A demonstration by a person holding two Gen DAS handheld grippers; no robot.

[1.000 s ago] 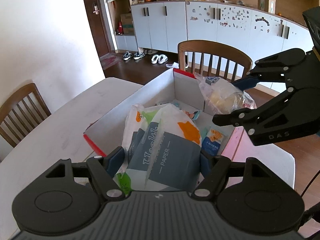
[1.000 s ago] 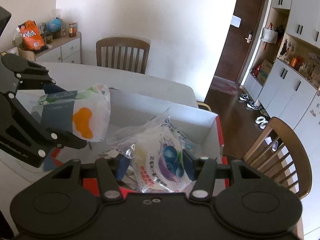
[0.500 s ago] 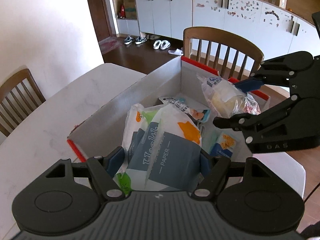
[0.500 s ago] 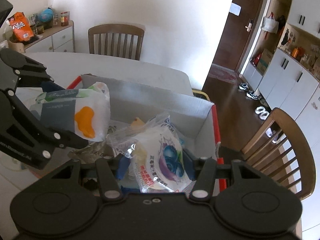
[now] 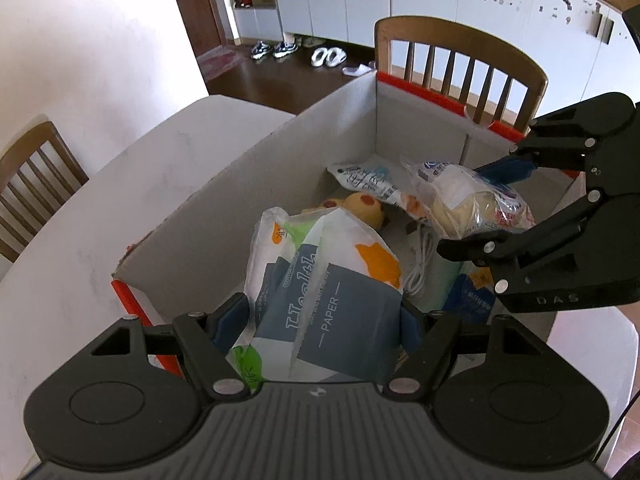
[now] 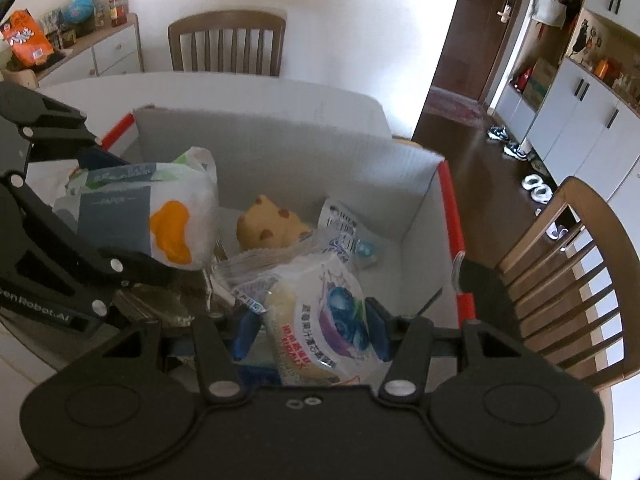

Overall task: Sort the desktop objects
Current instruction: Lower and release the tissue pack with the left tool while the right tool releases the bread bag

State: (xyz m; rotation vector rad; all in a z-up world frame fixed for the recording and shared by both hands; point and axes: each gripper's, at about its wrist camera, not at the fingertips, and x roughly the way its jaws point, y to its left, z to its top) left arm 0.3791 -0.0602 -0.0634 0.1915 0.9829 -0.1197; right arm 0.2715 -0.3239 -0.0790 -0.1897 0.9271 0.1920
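White tissue pack (image 5: 328, 300) with slate-blue label (orange blotch), yellow brown-spotted plush (image 6: 272, 224), red-edged grey box (image 6: 304, 160)

Wooden chairs (image 5: 460, 60) stand around the white table (image 5: 80, 248), shoes (image 5: 276, 49) and slippers (image 5: 329, 56) lie before white cabinets (image 5: 480, 20), and what looks like a globe (image 6: 80, 10) tops a sideboard (image 6: 108, 50).

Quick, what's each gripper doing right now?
Left gripper: closed on the tissue pack, over the box.
Right gripper: closed on the clear snack bag, also over the box.
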